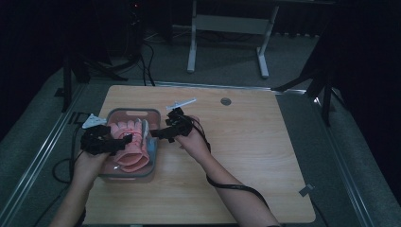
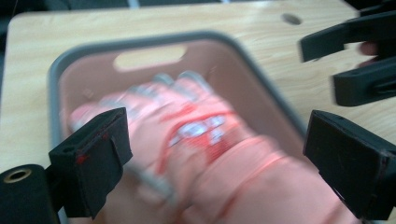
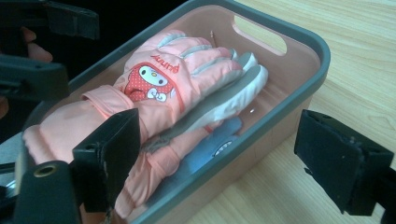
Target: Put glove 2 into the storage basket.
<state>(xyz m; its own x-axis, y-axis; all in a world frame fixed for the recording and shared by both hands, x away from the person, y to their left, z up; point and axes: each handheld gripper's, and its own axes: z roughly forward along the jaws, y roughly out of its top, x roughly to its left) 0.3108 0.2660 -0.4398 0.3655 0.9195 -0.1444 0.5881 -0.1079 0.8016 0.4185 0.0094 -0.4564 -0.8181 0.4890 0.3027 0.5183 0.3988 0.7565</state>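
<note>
A pair of pink padded gloves lies in a pink basket with a grey rim on the left part of the wooden table. The top glove bears a cartoon patch, and its grey palm side shows. Something pale blue lies under it. My left gripper hovers over the basket's left side, open, with the blurred glove beyond its jaws. My right gripper stands open at the basket's right rim, its jaws apart from the gloves. Nothing is held.
The basket has a handle slot in its far wall. A round hole sits in the tabletop near the back edge. A black cable trails from the right gripper along the forearm. Another table's legs stand beyond.
</note>
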